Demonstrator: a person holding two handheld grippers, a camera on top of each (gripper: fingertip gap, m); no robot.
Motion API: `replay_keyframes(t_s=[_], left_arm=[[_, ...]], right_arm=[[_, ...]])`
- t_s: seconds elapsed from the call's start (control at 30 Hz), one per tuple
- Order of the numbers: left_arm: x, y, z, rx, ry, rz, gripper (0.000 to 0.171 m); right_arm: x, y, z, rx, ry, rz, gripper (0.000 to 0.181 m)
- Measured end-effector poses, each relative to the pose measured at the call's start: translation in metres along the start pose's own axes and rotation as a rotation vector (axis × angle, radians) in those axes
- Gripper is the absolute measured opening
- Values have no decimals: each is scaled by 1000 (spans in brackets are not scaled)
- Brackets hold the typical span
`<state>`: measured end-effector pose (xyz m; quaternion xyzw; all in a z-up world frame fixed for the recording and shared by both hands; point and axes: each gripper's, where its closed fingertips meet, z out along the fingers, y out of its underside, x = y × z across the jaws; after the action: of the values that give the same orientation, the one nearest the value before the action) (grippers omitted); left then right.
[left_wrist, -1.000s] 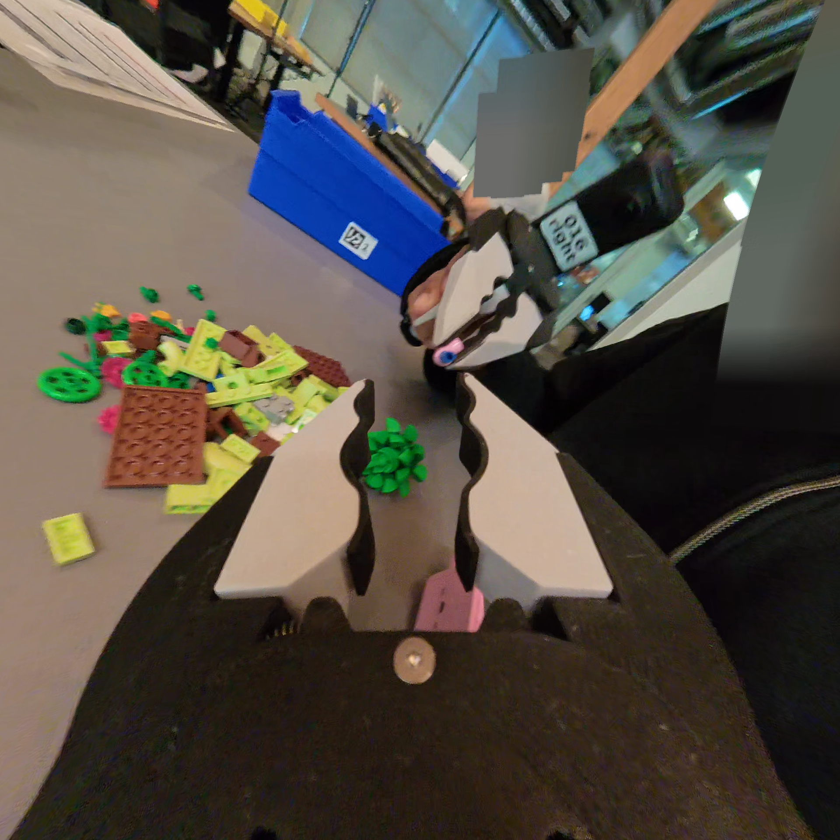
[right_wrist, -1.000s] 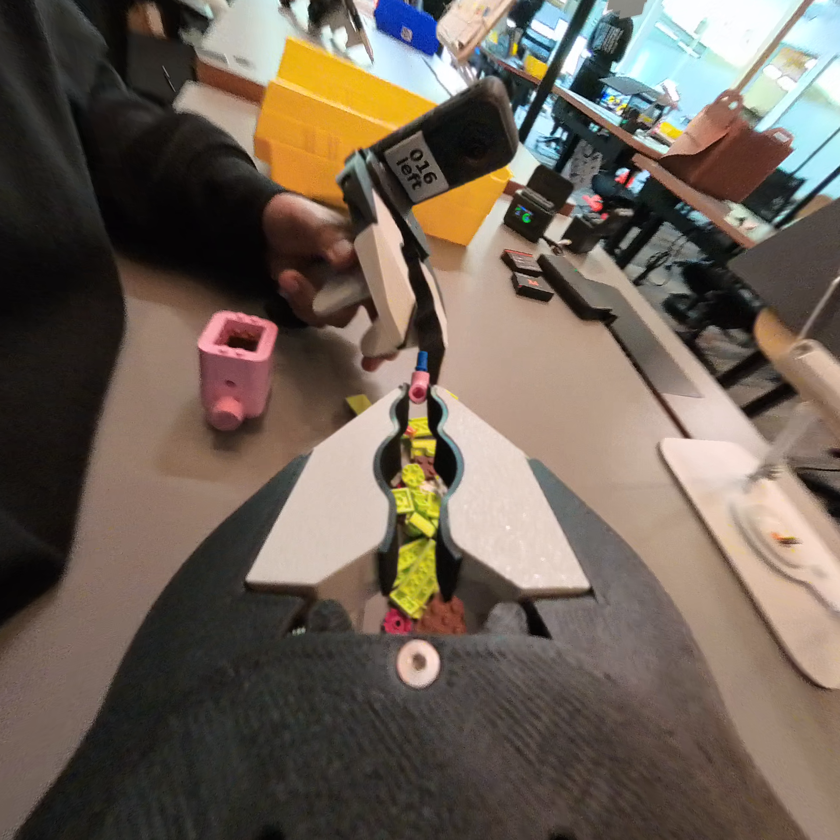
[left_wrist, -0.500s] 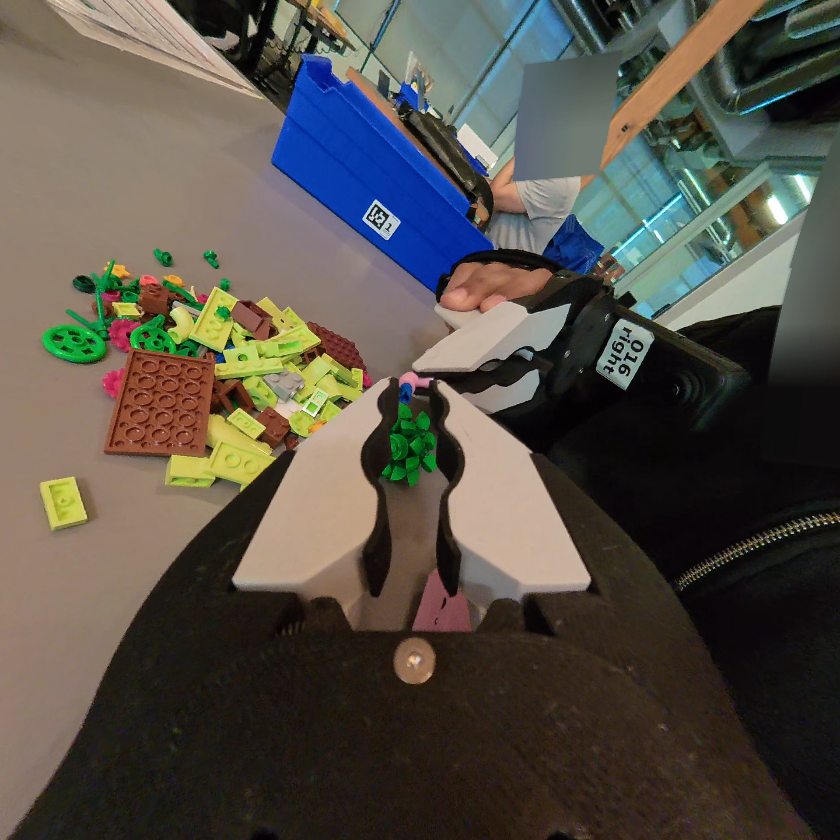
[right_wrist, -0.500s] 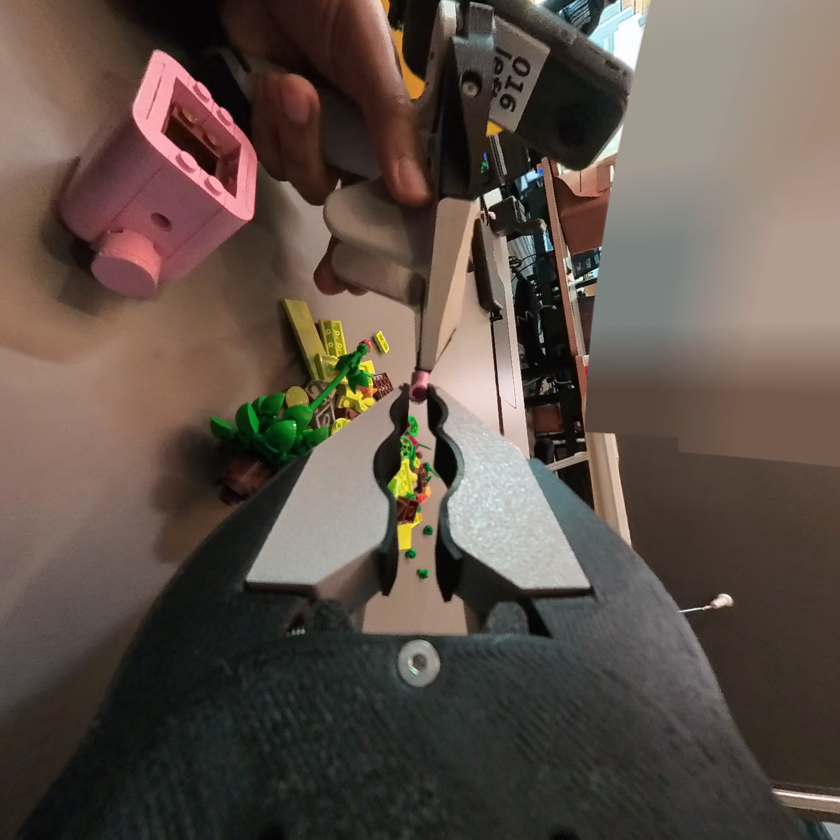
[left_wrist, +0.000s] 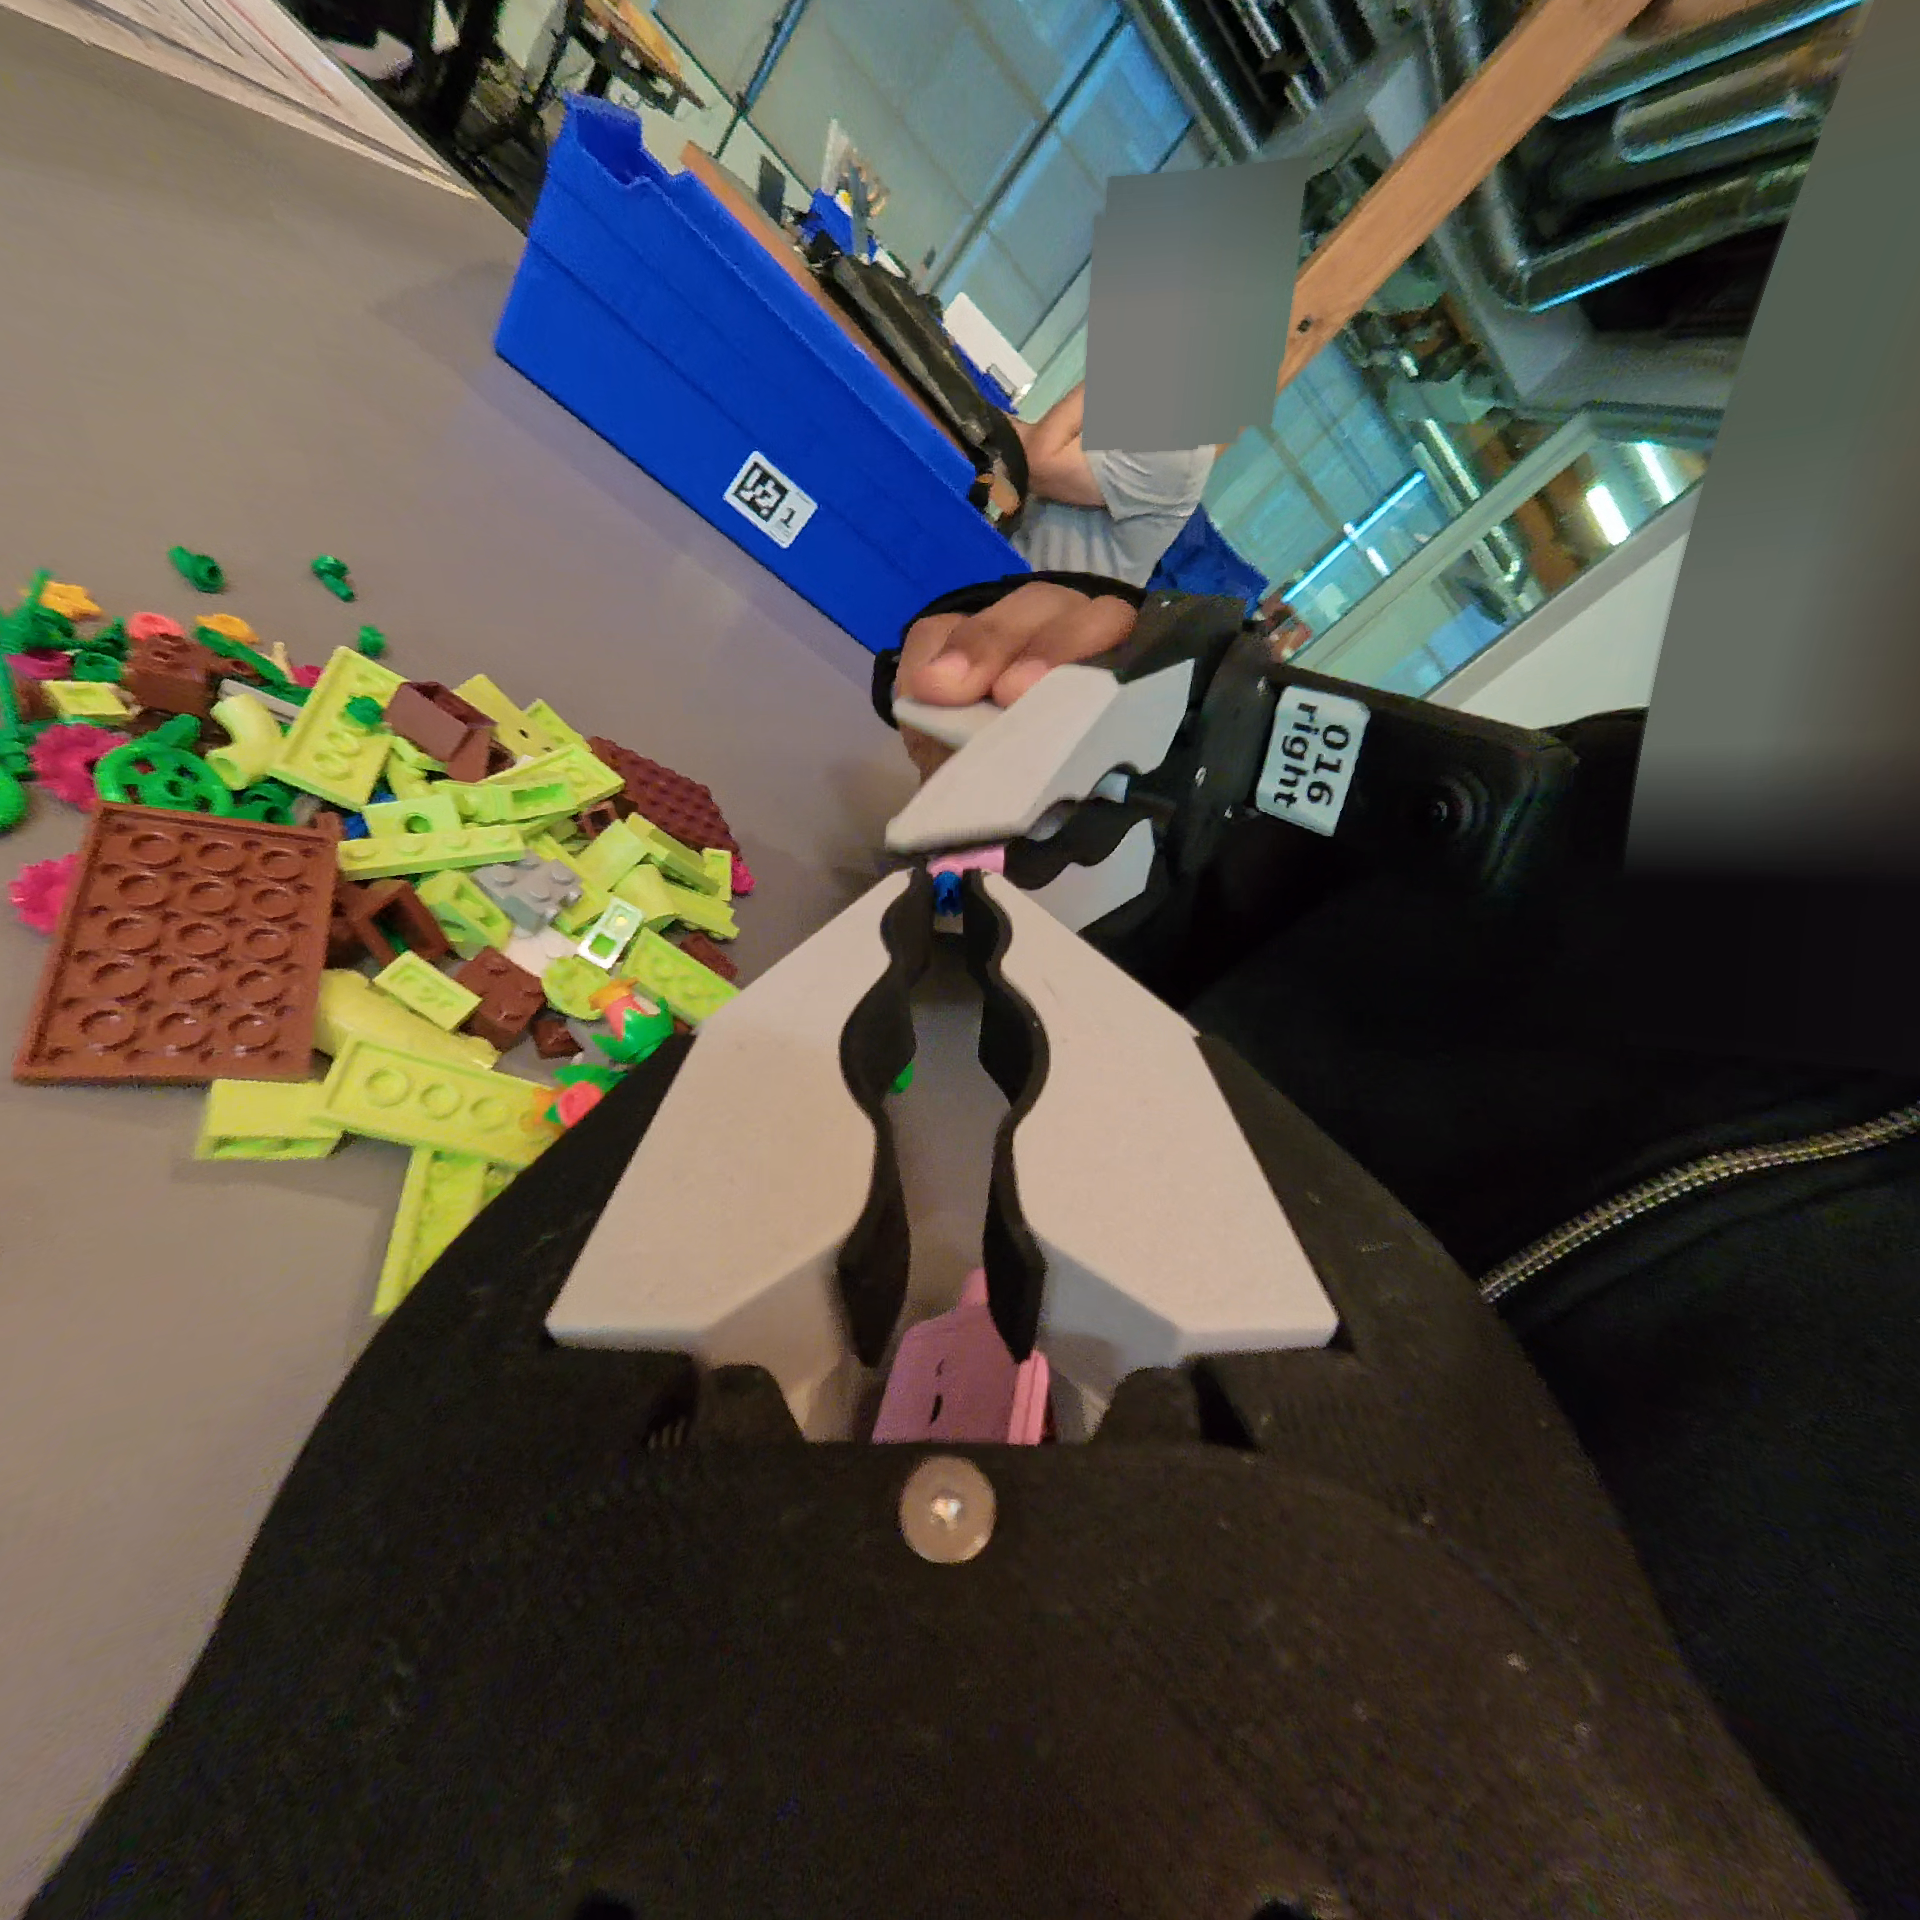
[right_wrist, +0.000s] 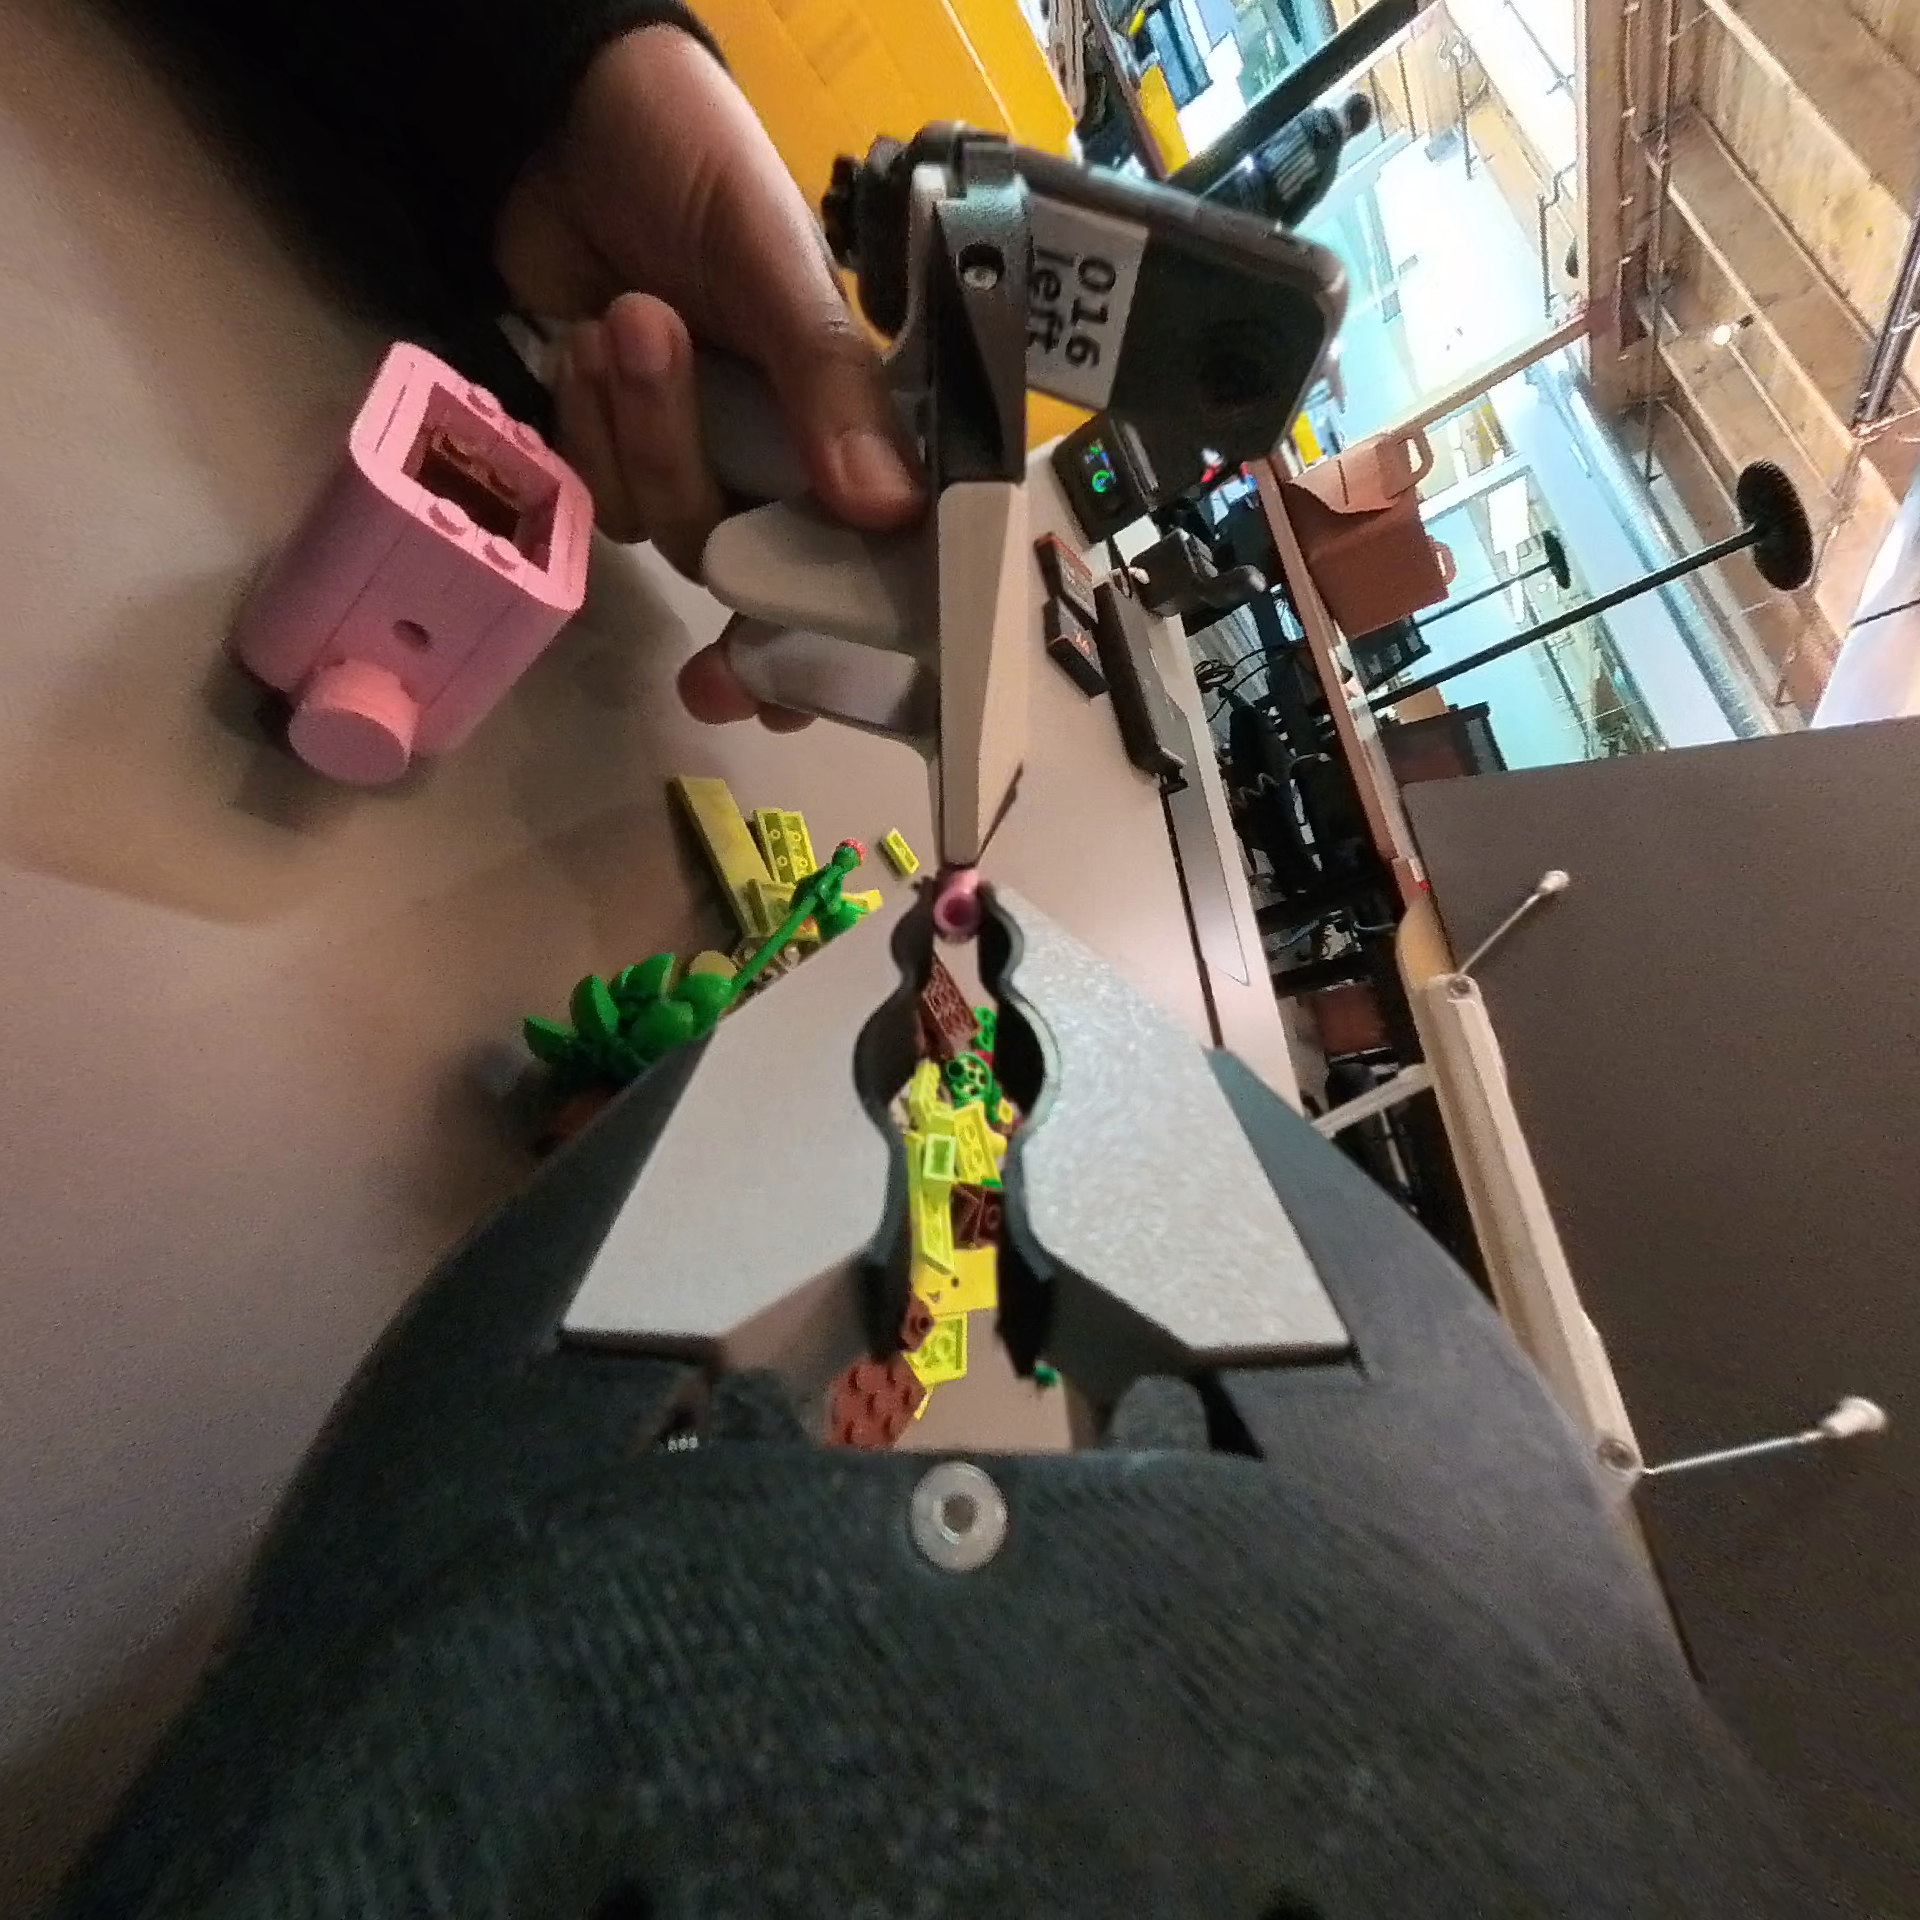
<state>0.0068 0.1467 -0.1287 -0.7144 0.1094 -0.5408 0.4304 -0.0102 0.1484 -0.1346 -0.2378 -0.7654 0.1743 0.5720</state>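
both claws (left_wrist: 943, 885) now pinch one pink-blue piece (right_wrist: 957, 902).

wrist views facing, close, sharing bricks (left_wrist: 436, 894) (blurred)

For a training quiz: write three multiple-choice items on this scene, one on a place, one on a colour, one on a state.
1. Where is the pink block?
A in a bin; B on the table; C in a gripper.
2. What colour is the small piece at the tips of the right gripper?
A pink; B orange; C white.
3. How is the left gripper?
A wide open; B lying on the table; C shut on a small blue piece.

Answers: B, the block stands on the grey top; A, a pink round piece sits between the tips; C, its tips pinch the blue piece.
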Motion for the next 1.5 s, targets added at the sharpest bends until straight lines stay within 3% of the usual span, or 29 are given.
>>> replay_keyframes(t_s=[0.27,0.43,0.5,0.57,0.63,0.8,0.9,1.17,1.5], left_arm=[[14,-4,-1,-6,69,-33,2],[6,-5,-6,-7,17,-46,2],[-21,-35,-46,153,-89,-64,1],[-43,-55,-80,245,-181,-46,1],[-50,-51,-78,195,-247,23,1],[-90,-15,-59,-152,-629,394,2],[-86,-17,-39,-175,-605,464,3],[-92,-16,-25,-193,-549,405,11],[-77,-22,-50,-133,-524,472,19]], right_arm=[[2,-11,-8,52,-124,212,5],[4,0,-9,-5,-111,194,5],[29,27,-23,-67,-23,230,6],[49,23,-35,57,-24,417,5],[59,29,-34,86,-18,542,5],[29,98,-7,-194,-129,845,6],[25,101,3,-185,-149,906,6],[18,94,23,-197,-208,889,14],[37,83,-2,-48,-126,944,19]])
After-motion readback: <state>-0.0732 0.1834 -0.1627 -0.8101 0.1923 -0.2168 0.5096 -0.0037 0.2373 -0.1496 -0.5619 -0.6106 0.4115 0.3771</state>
